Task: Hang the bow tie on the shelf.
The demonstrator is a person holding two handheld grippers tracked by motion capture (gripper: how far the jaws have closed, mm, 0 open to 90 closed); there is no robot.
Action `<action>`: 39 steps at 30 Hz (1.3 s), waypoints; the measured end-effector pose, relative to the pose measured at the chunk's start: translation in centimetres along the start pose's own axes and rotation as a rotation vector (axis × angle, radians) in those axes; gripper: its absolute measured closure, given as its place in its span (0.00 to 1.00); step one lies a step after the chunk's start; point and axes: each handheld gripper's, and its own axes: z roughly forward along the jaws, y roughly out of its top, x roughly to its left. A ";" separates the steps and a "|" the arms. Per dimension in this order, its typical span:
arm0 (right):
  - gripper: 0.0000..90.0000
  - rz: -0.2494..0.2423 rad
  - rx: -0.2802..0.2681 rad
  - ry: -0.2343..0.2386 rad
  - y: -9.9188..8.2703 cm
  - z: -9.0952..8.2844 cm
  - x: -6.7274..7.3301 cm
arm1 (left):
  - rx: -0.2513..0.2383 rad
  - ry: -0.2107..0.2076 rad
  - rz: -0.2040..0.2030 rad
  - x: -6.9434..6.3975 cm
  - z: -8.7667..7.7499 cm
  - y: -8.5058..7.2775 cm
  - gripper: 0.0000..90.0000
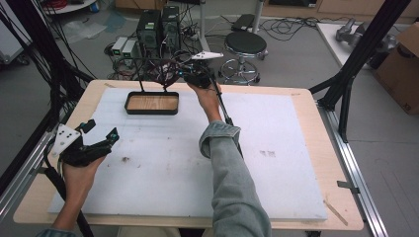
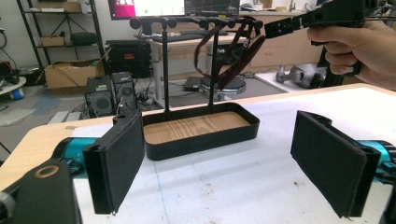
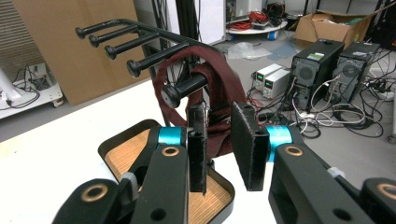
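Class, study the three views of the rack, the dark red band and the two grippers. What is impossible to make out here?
- Right gripper, right gripper view: its jaws cover the dark red band there, so contact stays unclear.
- High view: the rack blends into cables behind; pegs and bands cannot be counted.
- Left gripper, left gripper view: the frame edge cuts its body off.

— At twelve o'clock in the high view we can't separate the dark red strap (image 1: 170, 74) from the cables behind it.

— And in the right gripper view its lower loop sinks behind our right gripper (image 3: 224, 144), contact unclear.
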 end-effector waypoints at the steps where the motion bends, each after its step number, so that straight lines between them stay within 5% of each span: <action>1: 0.84 0.001 0.001 -0.001 0.0 0.0 0.0 | 0.000 0.000 0.002 0.0 0.0 0.0 0.20; 19: 0.74 -0.002 -0.047 -0.014 1.0 -2.8 -0.6 | 0.006 -0.009 0.006 -0.3 0.4 0.0 0.20; 39: 0.52 -0.033 -0.150 -0.088 1.0 -11.5 -3.0 | 0.021 -0.029 0.017 -1.1 1.3 -0.3 0.20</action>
